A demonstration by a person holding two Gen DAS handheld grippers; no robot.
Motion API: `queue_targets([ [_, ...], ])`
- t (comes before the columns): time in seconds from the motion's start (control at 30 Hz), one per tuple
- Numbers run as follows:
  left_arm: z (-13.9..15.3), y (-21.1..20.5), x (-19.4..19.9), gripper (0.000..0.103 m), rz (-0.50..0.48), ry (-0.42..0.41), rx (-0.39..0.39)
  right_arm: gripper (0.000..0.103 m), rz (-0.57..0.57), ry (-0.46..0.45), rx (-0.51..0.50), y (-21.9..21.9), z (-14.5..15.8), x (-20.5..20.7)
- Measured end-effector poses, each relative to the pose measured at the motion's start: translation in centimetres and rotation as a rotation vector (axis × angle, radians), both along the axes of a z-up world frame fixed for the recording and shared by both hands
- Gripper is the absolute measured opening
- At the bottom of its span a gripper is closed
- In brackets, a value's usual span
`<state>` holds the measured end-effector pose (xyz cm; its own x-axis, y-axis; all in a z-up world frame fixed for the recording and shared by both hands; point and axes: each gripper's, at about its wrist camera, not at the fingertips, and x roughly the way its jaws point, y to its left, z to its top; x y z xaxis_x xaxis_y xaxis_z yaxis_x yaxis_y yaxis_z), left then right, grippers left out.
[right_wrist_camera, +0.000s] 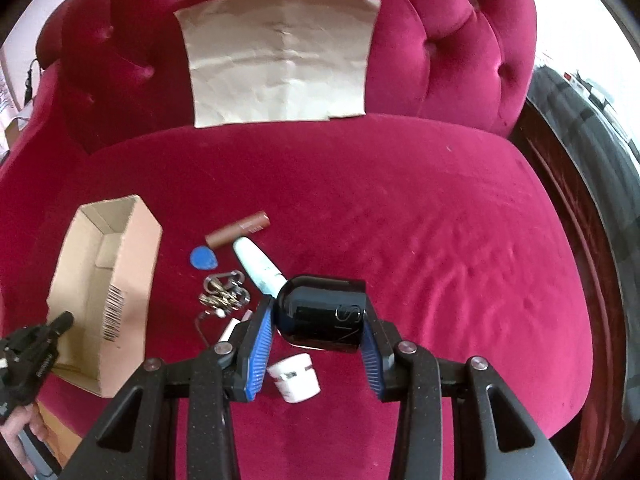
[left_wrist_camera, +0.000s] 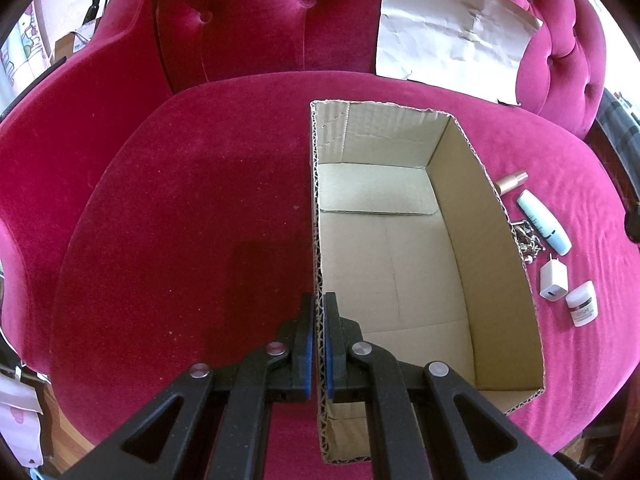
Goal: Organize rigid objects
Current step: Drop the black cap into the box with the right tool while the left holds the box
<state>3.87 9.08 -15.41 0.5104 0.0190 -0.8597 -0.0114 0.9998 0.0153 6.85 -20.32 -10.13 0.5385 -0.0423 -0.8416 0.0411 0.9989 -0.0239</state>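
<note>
cardboard box (left_wrist_camera: 400,264) fills centre-right of the left wrist view; my left gripper (left_wrist_camera: 319,344) is clamped on its near-left wall. right wrist view: my right gripper (right_wrist_camera: 318,344) grips the black bottle (right_wrist_camera: 322,312) crosswise, box at frame left, so i judge leftward carry.

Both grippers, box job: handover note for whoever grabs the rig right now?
Left gripper: shut on the near left wall of the cardboard box, steadying it on the red sofa seat.
Right gripper: shut on the black bottle, held above the seat.
Done: nothing is in the box yet.
Left, all on the seat right of the box: brown tube, white-teal tube, blue pick, keys, white charger, white jar.
</note>
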Motion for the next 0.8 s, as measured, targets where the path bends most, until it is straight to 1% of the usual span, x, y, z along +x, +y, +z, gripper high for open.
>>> queue_targets([
  [0.4, -0.1, 0.0, 0.1, 0.004, -0.001, 0.001, -0.014, 0.042, 0.085, -0.085, 0.01, 4.5, 2.4, 0.5],
  [0.8, -0.1, 0.3, 0.1, 0.004, 0.003, 0.004, -0.036, 0.042, 0.169, -0.126, 0.067, 8.9, 3.2, 1.1],
])
